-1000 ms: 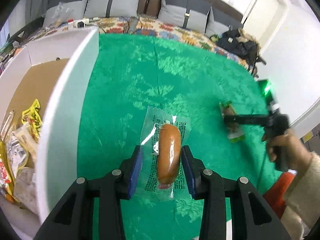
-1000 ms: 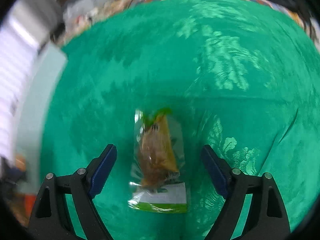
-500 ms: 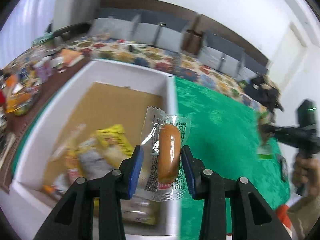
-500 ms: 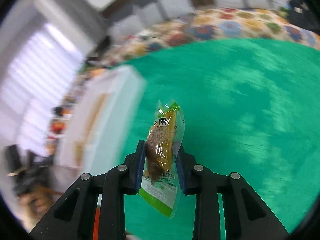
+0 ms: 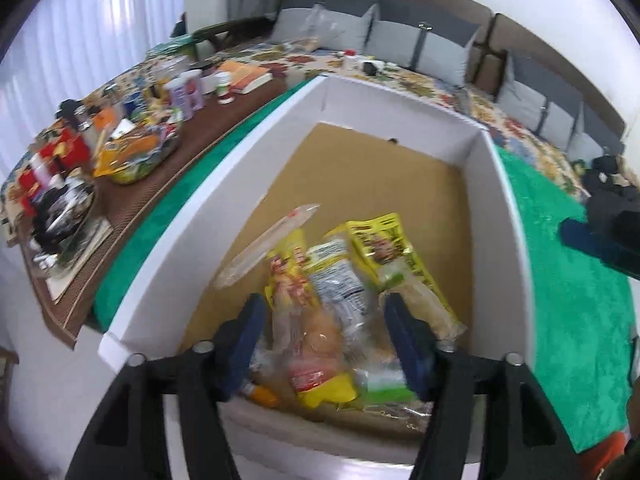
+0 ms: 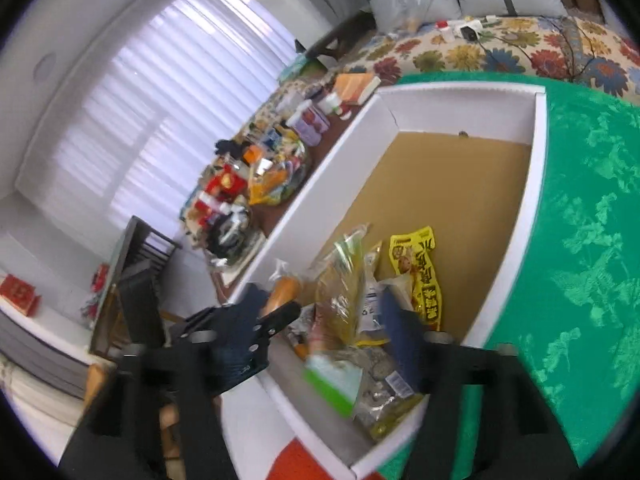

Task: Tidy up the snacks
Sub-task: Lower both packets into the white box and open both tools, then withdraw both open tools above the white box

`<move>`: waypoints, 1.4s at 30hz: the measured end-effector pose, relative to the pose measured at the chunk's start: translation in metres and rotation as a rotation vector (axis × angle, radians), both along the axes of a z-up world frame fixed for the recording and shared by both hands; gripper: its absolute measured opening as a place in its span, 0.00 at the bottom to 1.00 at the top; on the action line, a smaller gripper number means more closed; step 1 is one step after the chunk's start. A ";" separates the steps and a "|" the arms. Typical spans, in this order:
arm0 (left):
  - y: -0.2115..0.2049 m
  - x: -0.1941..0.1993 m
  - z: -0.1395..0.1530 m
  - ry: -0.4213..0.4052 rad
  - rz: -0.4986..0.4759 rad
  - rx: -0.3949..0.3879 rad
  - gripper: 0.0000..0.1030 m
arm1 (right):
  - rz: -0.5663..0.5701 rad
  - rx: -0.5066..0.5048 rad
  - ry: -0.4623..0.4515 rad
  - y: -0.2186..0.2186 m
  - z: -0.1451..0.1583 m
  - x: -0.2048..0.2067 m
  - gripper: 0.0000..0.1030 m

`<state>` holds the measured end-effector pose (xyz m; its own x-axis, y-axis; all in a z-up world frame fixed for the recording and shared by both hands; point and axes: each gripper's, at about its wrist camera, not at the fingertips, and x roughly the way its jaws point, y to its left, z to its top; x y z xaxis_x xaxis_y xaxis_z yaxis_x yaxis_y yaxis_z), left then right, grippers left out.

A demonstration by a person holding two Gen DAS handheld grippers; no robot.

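A white box (image 5: 400, 96) with a brown cardboard floor holds several snack packets, among them a yellow one (image 5: 384, 248). My left gripper (image 5: 326, 320) hovers over the box's near end, its jaws opening. The bun packet (image 5: 316, 340) is blurred between the pads, which no longer press on it. My right gripper (image 6: 324, 312) is over the same end of the white box (image 6: 460, 92), jaws opening too. The green-and-yellow packet (image 6: 340, 292) is loose and blurred between its pads. The left gripper's finger (image 6: 276, 320) and the bun (image 6: 284, 292) show just left of it.
Green cloth (image 5: 568, 280) covers the table right of the box. A brown side table (image 5: 132, 148) to the left is crowded with bottles, cans and snack bags. Behind lie a floral cover (image 6: 480, 52) and grey cushions (image 5: 440, 44).
Both grippers travelled from the green cloth to above the white box. The right one shut on its packet and lifted it on the way. Both jaws have since spread and let their packets go.
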<state>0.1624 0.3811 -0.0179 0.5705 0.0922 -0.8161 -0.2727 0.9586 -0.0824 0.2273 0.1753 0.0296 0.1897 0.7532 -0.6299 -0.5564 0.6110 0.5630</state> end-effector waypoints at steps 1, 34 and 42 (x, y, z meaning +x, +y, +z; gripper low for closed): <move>0.001 -0.002 0.002 -0.004 0.009 0.018 0.71 | -0.009 -0.002 -0.028 -0.003 0.001 -0.003 0.67; -0.037 -0.058 0.080 -0.189 0.132 0.248 1.00 | -0.097 -0.362 -0.450 -0.026 0.025 -0.077 0.82; -0.034 -0.058 0.066 -0.149 0.145 0.250 1.00 | -0.089 -0.386 -0.423 -0.013 0.020 -0.079 0.82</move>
